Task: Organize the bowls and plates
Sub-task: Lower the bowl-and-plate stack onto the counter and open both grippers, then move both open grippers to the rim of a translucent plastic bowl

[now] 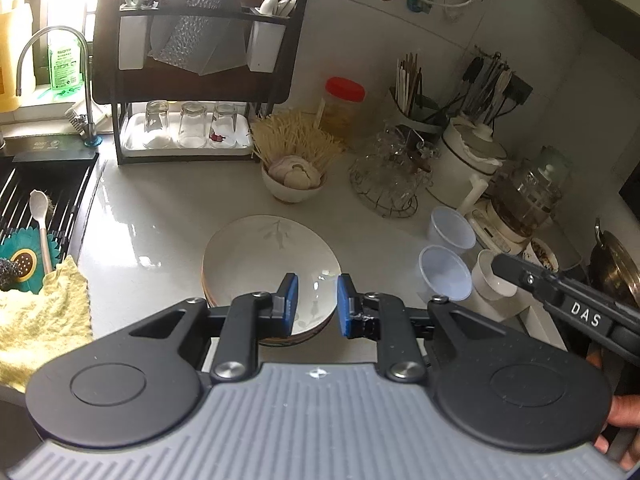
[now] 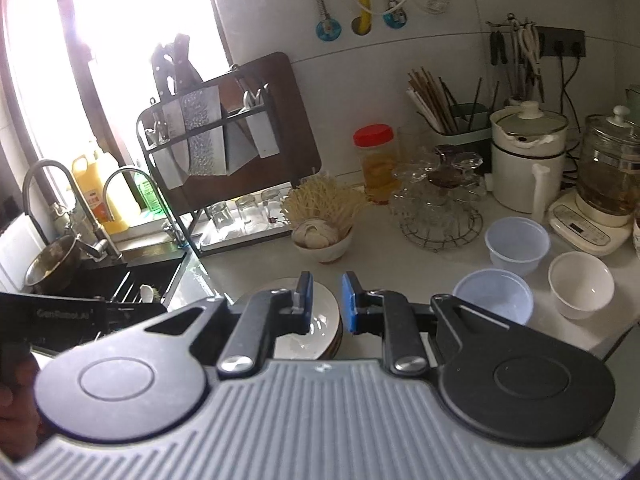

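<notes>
Both my claws hang part-open and empty: my left gripper [image 1: 317, 300] over the stacked plates [image 1: 264, 256], my right gripper [image 2: 327, 300] beside 2 plastic bowls [image 2: 494, 296].

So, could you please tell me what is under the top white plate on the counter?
Under the top white plate, brown and pale rims of more stacked dishes show at its left edge. How many there are, and their insides, cannot be seen because the top plate covers them.
</notes>
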`<state>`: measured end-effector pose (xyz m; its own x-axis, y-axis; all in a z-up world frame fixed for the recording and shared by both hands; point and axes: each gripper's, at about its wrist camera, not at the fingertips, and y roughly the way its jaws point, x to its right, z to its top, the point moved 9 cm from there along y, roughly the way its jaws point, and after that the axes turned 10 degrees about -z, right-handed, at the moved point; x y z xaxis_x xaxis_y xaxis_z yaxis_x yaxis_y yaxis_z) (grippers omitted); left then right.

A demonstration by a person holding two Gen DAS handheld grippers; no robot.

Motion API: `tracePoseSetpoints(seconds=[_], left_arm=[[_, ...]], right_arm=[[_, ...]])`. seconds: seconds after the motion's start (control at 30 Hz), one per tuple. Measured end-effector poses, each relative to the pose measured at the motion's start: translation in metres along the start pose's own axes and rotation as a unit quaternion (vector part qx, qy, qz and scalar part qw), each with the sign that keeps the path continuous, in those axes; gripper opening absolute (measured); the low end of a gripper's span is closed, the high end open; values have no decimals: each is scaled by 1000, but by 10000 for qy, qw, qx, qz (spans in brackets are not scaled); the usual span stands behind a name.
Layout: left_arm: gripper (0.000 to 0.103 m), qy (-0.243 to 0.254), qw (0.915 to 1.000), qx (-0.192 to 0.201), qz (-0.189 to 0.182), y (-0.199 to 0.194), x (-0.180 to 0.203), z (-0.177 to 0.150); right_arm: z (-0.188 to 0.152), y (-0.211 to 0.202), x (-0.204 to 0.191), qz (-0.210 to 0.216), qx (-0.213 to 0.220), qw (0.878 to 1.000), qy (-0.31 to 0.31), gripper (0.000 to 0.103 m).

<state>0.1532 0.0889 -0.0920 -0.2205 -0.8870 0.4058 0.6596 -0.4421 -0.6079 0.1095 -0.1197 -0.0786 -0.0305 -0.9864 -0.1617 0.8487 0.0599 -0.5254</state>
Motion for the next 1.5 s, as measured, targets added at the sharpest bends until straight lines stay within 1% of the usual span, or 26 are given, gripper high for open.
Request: tracePoseSetpoints(seconds=[0.1, 0.17, 0.33, 0.43, 0.53, 0.67, 0.77, 0.8, 0.83, 0.87, 0.9, 0.93, 1.0, 1.2, 1.37, 1.5], left_arm=[[23, -41, 10000, 4, -19, 4, 5, -4], [23, -86, 9999, -26, -74, 11, 10, -8], [23, 24, 9996, -264, -136, 36, 30, -17], [23, 92, 9993, -330, -142, 53, 41, -17], [23, 100, 9989, -409, -203, 74, 53, -16], [23, 33, 9981, -540, -291, 101, 67, -12], [28, 60, 9974, -649, -307, 122, 76, -11], [30, 76, 9972, -679, -311, 128, 80, -11], [32, 87, 9970, -706, -308, 134, 82, -11], [32, 89, 9968, -735, -299, 141, 85, -11], [32, 87, 9966, -767, -294, 147, 87, -11], [33, 72, 9964, -798, -291, 153, 89, -11], [33, 13, 9959, -858, -300, 167, 93, -13], [41, -136, 9946, -994, -266, 206, 104, -16], [42, -309, 9925, -1148, -286, 241, 114, -18], [42, -483, 9906, -1244, -307, 266, 117, -21]], right_arm=[[-5, -2, 10, -58, -30, 10000, 52, 20], [-11, -1, 16, -28, -135, 9999, 79, 20], [-21, 5, 32, -44, -295, 9995, 72, 20], [-23, 9, 44, -110, -320, 9994, 26, 20], [-23, 15, 62, -228, -334, 9991, 112, 20], [-22, 27, 92, -375, -474, 9978, 261, 20], [-24, 36, 117, -539, -549, 9962, 411, 20], [-25, 40, 126, -599, -603, 9951, 496, 22], [-27, 44, 134, -632, -646, 9942, 577, 32], [-28, 47, 143, -670, -684, 9932, 667, 38], [-30, 51, 152, -703, -715, 9921, 751, 47], [-31, 54, 158, -705, -741, 9915, 807, 51], [-33, 60, 171, -699, -825, 9898, 923, 51], [-33, 82, 209, -716, -980, 9846, 1256, 51], [-32, 109, 231, -628, -1208, 9803, 1429, 51], [-37, 133, 240, -495, -1461, 9769, 1478, 51]])
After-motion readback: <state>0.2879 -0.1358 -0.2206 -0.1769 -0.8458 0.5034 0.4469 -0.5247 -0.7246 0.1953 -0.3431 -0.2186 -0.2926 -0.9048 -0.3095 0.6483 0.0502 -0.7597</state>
